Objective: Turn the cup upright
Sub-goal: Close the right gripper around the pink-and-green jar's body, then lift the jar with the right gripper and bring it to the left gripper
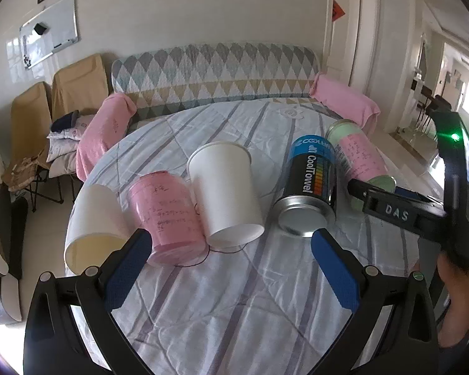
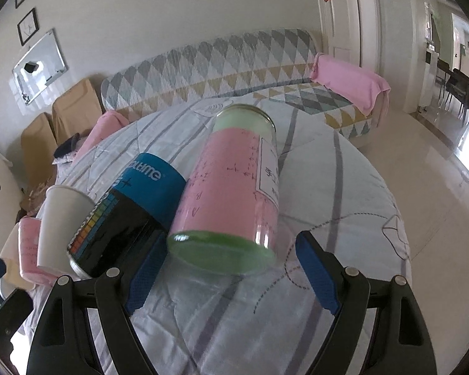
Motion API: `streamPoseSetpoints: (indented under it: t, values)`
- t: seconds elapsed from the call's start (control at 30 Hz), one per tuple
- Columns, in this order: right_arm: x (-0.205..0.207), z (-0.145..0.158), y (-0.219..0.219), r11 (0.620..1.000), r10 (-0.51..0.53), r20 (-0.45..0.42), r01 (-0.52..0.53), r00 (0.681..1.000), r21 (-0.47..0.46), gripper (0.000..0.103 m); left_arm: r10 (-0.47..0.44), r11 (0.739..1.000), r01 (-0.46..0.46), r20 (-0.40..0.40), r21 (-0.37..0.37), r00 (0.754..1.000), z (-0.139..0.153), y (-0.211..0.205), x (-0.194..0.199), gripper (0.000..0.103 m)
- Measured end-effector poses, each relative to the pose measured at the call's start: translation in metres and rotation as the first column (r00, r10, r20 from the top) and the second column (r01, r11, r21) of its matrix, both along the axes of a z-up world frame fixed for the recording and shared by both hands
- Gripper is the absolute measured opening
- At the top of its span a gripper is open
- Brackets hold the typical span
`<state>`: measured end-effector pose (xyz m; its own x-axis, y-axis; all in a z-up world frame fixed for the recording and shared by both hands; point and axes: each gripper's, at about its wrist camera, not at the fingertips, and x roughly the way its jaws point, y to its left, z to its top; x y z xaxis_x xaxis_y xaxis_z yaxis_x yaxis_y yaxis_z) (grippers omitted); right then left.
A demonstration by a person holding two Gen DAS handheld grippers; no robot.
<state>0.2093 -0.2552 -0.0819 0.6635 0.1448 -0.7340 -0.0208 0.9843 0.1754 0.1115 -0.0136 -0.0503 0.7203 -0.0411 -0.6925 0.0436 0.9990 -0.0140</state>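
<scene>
On the round desk's striped white cloth [image 1: 234, 297], a white paper cup [image 1: 225, 193] lies on its side, mouth toward the released left tongs [image 1: 231, 243]. Right of it lies a black-and-blue can [image 1: 312, 184], then a pink-labelled glass jar [image 2: 231, 187], before the spread, empty right tongs [image 2: 231, 256].

Colours only: surface cover [image 1: 234, 281] white with grey-lilac stripes. Two paper cups [image 1: 225, 193] [image 1: 93, 222] white, the left one cream inside. Small jar [image 1: 172, 218] pink with dark handwriting. Can [image 1: 312, 181] black with blue top band, rainbow bar, white "CoolTowel" text, silver base. Tall jar [image 2: 231, 187] pale green glass, pink wrap, white label. Both hand-held gripper pads [image 1: 334, 272] [image 2: 315, 272] blue on black frames. Sofa cover [image 1: 215, 72] grey/teal/tan/white diamonds; armrest towels [image 1: 106, 131] pink.
</scene>
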Motion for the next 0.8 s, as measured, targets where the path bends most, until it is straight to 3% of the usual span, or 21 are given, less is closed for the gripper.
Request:
streamPoseSetpoints:
  t: [0.2,0.3,0.37,0.8]
  values:
    - [0.009,-0.003,-0.006,0.998,0.006,-0.015,-0.006,1.000,0.057,0.084,0.008,1.000,-0.008,-0.009,-0.001,1.000,-0.001,0.007,-0.004,0.103]
    - [0.007,-0.006,-0.010,0.995,0.012,-0.032,-0.009,0.999,0.095,0.072,0.013,1.000,-0.013,-0.012,-0.007,1.000,-0.001,0.011,-0.005,0.103]
    - [0.003,-0.005,-0.009,0.996,0.010,-0.037,-0.006,0.999,0.093,0.072,0.018,1.000,-0.018,-0.011,-0.008,1.000,-0.001,0.015,-0.007,0.103]
    - [-0.086,-0.003,0.008,0.992,0.035,-0.087,-0.024,0.996,0.126,0.072,0.012,0.999,-0.011,0.027,-0.037,1.000,0.015,0.027,-0.045,0.103]
